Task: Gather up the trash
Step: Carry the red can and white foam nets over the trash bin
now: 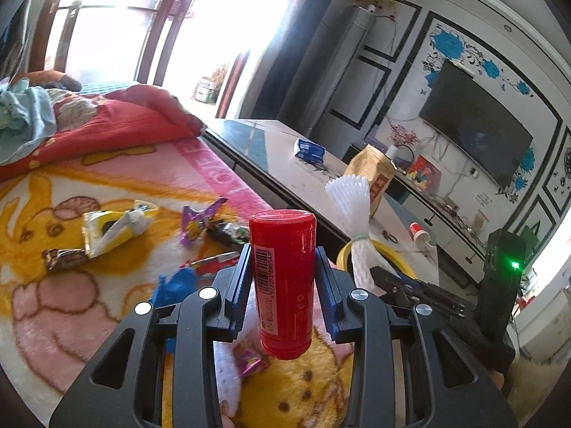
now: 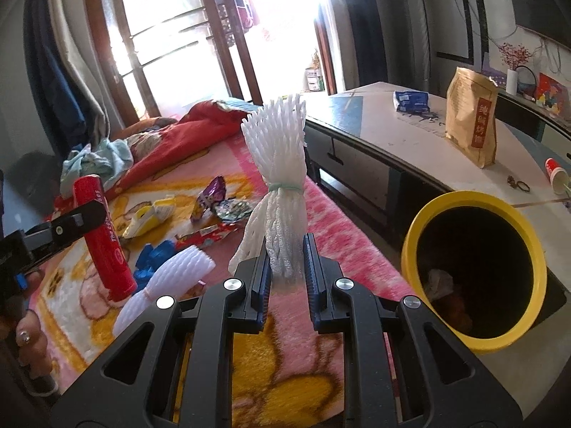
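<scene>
My left gripper (image 1: 282,267) is shut on a red cylindrical can (image 1: 282,285), held upright above the blanket; the same red can (image 2: 101,239) shows at the left of the right wrist view. My right gripper (image 2: 285,260) is shut on a white foam net bundle (image 2: 282,178) tied with a green band, also standing upright; that foam net bundle (image 1: 351,214) appears to the right of the can in the left wrist view. A yellow-rimmed bin (image 2: 478,267) with some trash inside stands to the right of the bed. Its rim (image 1: 342,253) peeks out behind the foam net.
Wrappers lie on the pink and yellow blanket (image 2: 321,210): a yellow one (image 1: 114,228), a purple one (image 1: 196,221), a blue one (image 1: 175,285), and a second foam net (image 2: 160,285). A low table (image 2: 410,142) holds a brown paper bag (image 2: 471,121), blue packet (image 2: 410,101) and red cup (image 2: 555,174).
</scene>
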Tool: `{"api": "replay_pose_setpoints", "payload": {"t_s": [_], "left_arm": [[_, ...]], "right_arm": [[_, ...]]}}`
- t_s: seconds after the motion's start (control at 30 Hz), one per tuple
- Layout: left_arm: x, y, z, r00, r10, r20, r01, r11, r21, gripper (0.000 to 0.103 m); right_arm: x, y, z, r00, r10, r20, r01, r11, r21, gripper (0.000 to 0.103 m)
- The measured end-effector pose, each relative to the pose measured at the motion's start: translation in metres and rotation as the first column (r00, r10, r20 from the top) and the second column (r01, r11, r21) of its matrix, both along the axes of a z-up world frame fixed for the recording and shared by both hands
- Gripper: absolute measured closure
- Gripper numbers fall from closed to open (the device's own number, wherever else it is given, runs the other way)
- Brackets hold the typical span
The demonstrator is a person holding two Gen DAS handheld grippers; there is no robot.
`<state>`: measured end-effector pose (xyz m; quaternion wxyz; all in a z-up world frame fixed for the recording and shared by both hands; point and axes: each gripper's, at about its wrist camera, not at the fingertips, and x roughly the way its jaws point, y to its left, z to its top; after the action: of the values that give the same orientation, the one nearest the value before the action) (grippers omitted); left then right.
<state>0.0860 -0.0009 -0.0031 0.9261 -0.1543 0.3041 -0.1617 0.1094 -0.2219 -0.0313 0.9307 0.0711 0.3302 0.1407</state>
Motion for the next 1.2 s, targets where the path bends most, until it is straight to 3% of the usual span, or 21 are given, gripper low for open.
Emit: {"api": "replay_pose_setpoints", "payload": {"t_s": [1.2], "left_arm": [[0.03,-0.096,-0.008,0.98,-0.199,0.008,0.199,0.98,0.021,0.071]], "right_arm": [[0.019,-0.091,0.003,0.973,-0.23,-0.021,0.23,0.972,0.034,0.091]]}}
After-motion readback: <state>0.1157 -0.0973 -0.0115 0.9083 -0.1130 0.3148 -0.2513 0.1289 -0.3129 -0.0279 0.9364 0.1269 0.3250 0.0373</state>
